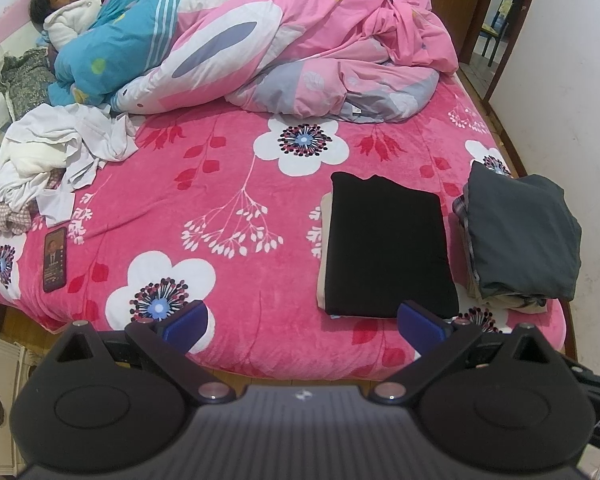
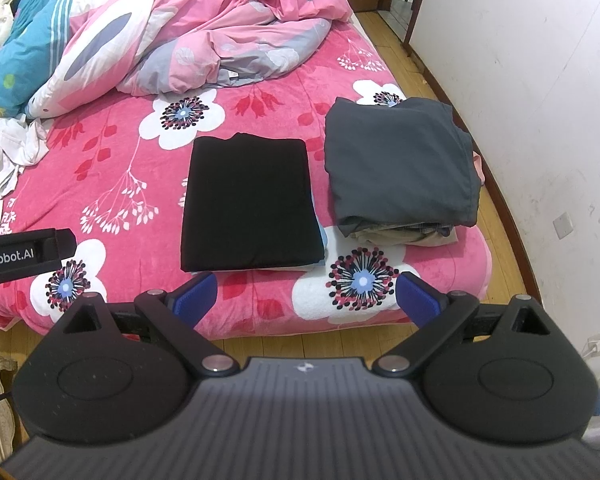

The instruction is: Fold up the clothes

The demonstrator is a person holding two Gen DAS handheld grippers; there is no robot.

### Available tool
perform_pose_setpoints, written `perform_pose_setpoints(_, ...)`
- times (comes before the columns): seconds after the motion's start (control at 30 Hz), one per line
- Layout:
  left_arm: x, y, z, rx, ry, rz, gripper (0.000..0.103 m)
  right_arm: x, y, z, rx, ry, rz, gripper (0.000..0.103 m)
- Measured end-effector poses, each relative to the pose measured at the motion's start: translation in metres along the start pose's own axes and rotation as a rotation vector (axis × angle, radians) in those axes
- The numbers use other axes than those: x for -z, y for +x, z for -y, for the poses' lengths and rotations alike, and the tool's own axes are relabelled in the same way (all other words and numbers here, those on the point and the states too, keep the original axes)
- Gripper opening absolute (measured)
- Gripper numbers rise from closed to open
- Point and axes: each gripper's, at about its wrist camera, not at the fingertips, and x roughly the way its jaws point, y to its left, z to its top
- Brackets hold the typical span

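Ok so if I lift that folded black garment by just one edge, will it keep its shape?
Probably not. The folded black garment looks like soft cloth in flat layers, so a one-edge lift would likely let it droop and unfold. It seems light, and it lies on other folded pieces, so pushing it may drag those along over the plush bedspread. Both grippers are open and clear of it.

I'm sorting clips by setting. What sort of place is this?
Most likely a home bedroom: a bed with a pink flowered cover, a rumpled quilt with a person lying under it, and folded clothes beside an unfolded pile.
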Motion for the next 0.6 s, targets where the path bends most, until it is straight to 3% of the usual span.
perform_pose_setpoints(0.6, 0.0002, -0.0007, 0.0003, -0.003, 0.001, -0.001, 0.102, 0.0002, -0.0004, -0.0002, -0.002, 0.000, 0.002, 0.096)
